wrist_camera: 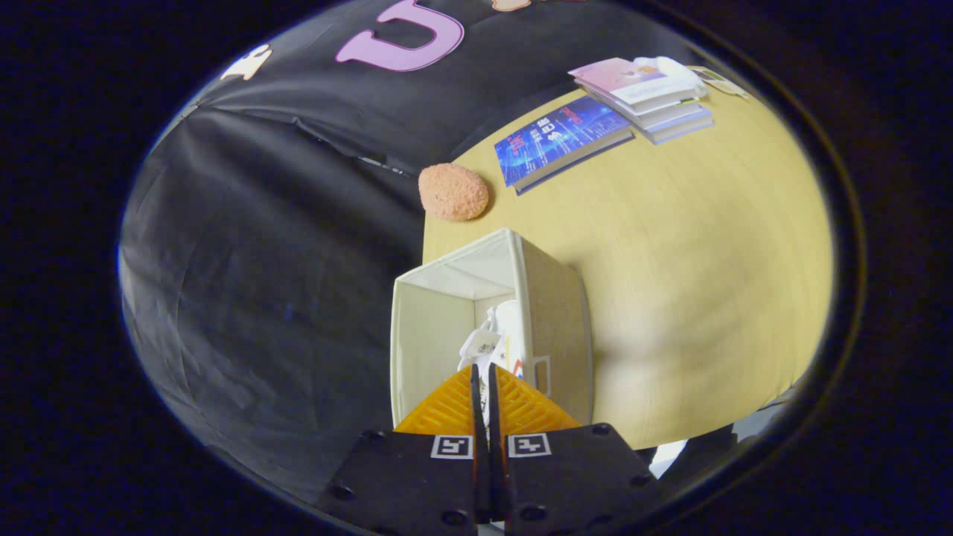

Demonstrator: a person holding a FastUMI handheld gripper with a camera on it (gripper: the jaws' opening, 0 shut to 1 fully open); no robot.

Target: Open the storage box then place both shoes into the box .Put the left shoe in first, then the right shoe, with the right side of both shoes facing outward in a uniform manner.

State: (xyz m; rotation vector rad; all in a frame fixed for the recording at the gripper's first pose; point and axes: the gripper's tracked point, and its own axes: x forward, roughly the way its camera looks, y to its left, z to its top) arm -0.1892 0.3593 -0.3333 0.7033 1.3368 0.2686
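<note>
Since the storage box (476, 313) stands open on the table (707, 298), we think step one is done. Our gripper (482, 380) hangs over it, fingers nearly together, maybe pinching a white shoe (500, 331) inside. We cannot tell which shoe.

Count: 1 storage box (555, 313) w/ 1 white shoe (500, 335) visible inside, 1 fuzzy orange ball (453, 192), 1 blue book (560, 139), 1 stack of approx. 3–4 books (648, 97), on 1 worktop (700, 283), 2 fingers (447, 408).
</note>
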